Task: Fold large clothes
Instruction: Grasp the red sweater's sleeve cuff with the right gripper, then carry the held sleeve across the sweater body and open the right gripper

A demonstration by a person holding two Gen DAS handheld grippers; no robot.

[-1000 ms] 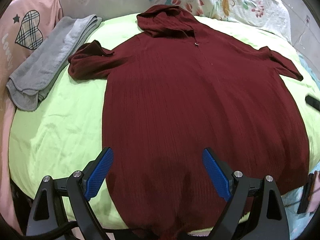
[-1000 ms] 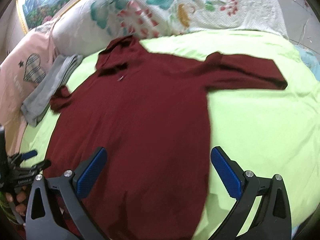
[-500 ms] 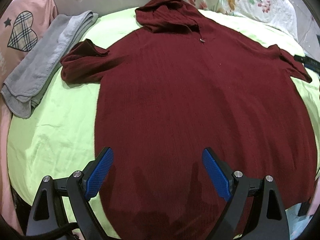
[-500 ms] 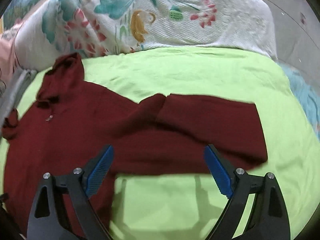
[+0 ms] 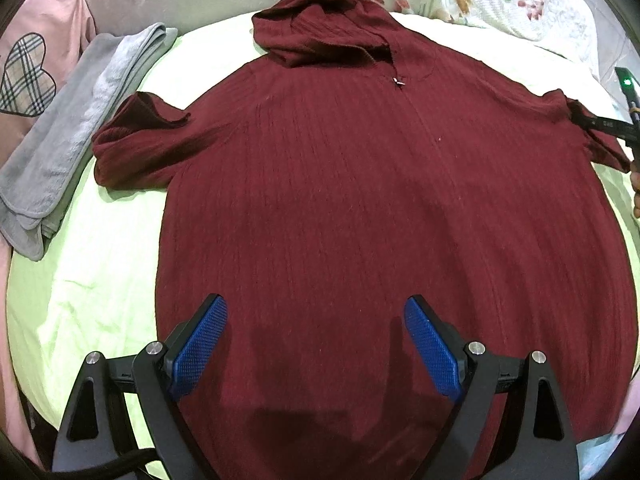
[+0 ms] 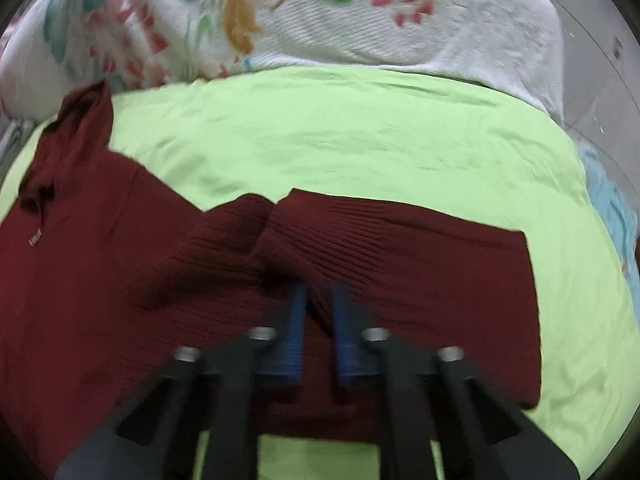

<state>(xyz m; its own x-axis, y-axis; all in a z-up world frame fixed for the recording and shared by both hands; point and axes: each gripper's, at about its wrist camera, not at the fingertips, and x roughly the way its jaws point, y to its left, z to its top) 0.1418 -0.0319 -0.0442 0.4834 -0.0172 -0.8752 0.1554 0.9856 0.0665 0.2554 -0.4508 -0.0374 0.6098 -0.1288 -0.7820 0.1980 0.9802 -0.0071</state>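
A dark red ribbed hooded sweater (image 5: 360, 200) lies flat, front up, on a lime green sheet (image 5: 88, 280). Its hood (image 5: 324, 28) points to the far side and its short left sleeve (image 5: 136, 140) is crumpled. My left gripper (image 5: 316, 340) hangs open over the lower body of the sweater, nothing between its blue pads. My right gripper (image 6: 320, 320) is down on the right sleeve (image 6: 420, 260), jaws closing tight with a pinch of sleeve fabric between the pads. It also shows at the right edge of the left wrist view as the right gripper (image 5: 624, 120).
A folded grey cloth (image 5: 80, 120) lies left of the sweater beside a pink garment with a plaid heart (image 5: 28, 76). A white floral quilt (image 6: 320, 12) is bunched along the far side. Bare green sheet (image 6: 340, 140) spreads beyond the right sleeve.
My right gripper swung right from over the sweater's body to the right sleeve, dropped onto it and closed from wide open. My left gripper crept forward over the hem, still open.
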